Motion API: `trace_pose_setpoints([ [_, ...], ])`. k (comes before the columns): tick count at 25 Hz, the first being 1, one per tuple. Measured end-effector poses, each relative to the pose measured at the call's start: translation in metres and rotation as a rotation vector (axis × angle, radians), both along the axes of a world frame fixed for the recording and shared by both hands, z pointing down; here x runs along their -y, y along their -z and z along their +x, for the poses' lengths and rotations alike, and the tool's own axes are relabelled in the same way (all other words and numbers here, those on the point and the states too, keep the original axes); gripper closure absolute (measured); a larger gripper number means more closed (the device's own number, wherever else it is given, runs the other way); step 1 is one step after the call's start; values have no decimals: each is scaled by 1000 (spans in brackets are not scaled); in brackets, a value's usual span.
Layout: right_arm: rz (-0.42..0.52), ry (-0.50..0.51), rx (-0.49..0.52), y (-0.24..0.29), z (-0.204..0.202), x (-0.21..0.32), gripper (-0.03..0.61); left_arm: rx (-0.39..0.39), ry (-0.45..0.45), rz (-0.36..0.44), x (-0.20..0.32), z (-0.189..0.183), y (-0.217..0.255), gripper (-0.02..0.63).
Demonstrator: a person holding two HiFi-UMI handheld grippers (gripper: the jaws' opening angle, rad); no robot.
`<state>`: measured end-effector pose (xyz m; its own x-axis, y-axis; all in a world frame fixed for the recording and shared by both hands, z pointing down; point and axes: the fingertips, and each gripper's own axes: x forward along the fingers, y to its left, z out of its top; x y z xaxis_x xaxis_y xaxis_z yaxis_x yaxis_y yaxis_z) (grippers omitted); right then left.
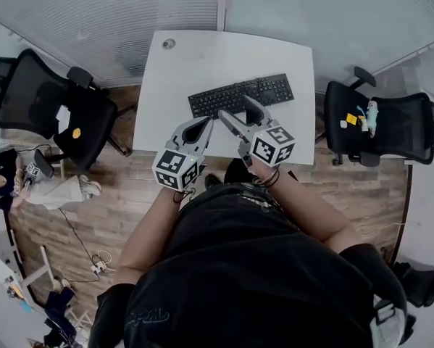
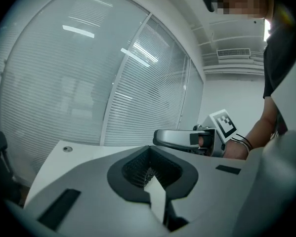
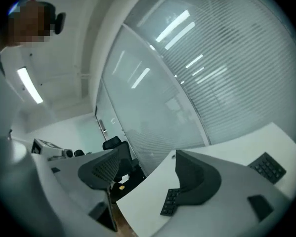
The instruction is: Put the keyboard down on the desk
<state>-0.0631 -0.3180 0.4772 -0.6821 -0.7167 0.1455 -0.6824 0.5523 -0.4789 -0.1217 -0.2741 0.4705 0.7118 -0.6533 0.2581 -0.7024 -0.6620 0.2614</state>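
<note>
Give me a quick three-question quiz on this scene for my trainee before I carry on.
1. True or false: the keyboard lies flat on the desk.
2. The right tongs are: A) open and empty B) shut on the keyboard C) out of view.
3. Fill in: the jaws of the left tongs stand ____.
Key: 1 true. 2 A. 3 together, with nothing between them.
</note>
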Motion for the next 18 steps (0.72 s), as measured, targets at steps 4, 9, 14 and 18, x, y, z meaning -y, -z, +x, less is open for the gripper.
trace_pose_setpoints([
  [4,167,27,-141,35,-11,-23,250,-5,2,38,-7,-8,16,598],
  [9,276,34,-240,51,-23,-46,364,-13,2,68,-15,-16,28,598],
  [14,261,43,-251,45,-33,-58,489,-7,12,79,-19,-24,26,598],
  [18,287,63,-260,49,-42,-64,542,-13,24,97,-23,-31,32,598],
])
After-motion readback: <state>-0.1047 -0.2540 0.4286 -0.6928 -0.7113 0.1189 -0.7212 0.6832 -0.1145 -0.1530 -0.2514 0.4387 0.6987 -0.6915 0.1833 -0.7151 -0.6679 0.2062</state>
